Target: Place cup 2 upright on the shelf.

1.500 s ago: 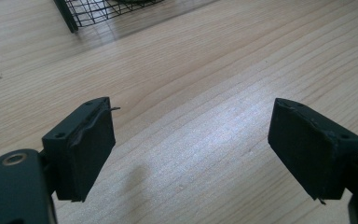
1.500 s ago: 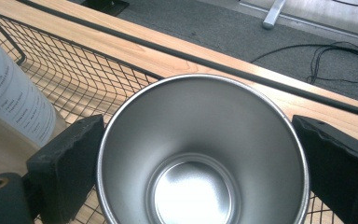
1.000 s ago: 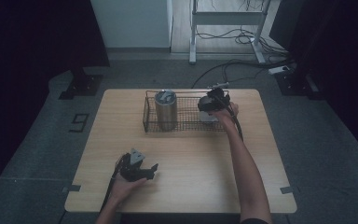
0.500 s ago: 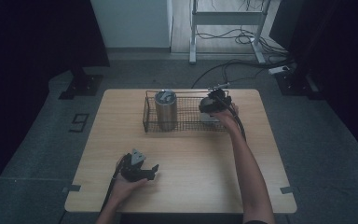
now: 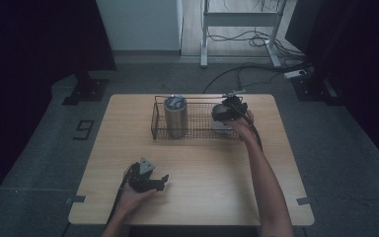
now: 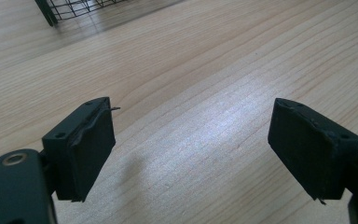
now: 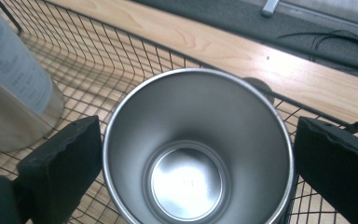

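Desk (image 5: 197, 163), centre frame: sound. Wire basket (image 5: 197, 118), upper centre, holds a tall canister (image 5: 175, 114) and steel cup (image 7: 196, 149) at its right end. Right tongs (image 5: 225, 112) have just been opening, jaws straddling the cup without pressing; lifting away crooked could tip it. Left tongs (image 6: 191, 154), lower left, apart and empty.
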Motion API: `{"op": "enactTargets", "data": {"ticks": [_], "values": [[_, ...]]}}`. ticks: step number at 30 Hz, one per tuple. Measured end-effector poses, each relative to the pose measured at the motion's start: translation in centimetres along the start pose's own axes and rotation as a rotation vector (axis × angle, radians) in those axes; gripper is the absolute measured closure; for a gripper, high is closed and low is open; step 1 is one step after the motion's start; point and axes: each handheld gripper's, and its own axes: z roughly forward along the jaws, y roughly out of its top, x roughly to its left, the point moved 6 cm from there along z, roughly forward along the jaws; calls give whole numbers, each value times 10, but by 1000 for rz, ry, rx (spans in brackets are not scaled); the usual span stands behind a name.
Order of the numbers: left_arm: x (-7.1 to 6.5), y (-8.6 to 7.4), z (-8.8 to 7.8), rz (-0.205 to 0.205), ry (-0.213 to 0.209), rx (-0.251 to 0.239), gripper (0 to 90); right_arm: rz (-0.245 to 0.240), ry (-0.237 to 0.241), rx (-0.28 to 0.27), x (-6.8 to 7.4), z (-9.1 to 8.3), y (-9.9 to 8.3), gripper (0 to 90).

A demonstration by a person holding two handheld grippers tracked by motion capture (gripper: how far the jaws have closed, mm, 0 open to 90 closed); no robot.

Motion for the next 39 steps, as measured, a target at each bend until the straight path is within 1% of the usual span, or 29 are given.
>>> {"op": "enactTargets", "data": {"ticks": [5,14,19,24,27,29,30,33,36,39], "values": [[0,1,0,-1,1,-2,148,26,9,-53,0,-10,4,0],[5,0,-4,-11,8,-5,148,41,10,-138,0,-25,14,0],[4,-1,-7,-5,9,-9,148,49,6,-176,3,-37,18,0],[3,0,-10,0,11,-17,148,35,-1,-193,6,-48,23,0],[4,0,-13,-5,14,-21,148,25,0,-191,10,-53,23,0],[5,0,-14,-9,16,-23,148,17,-5,-181,12,-57,21,0],[5,-1,-14,-10,18,-23,148,13,-7,-187,13,-59,21,1],[4,-1,-15,-12,19,-26,148,13,7,-192,14,-66,17,9],[4,-2,-15,-6,20,-19,148,11,20,-187,15,-72,10,15],[4,-2,-16,-8,22,-21,148,9,32,-195,16,-78,5,25]]}}
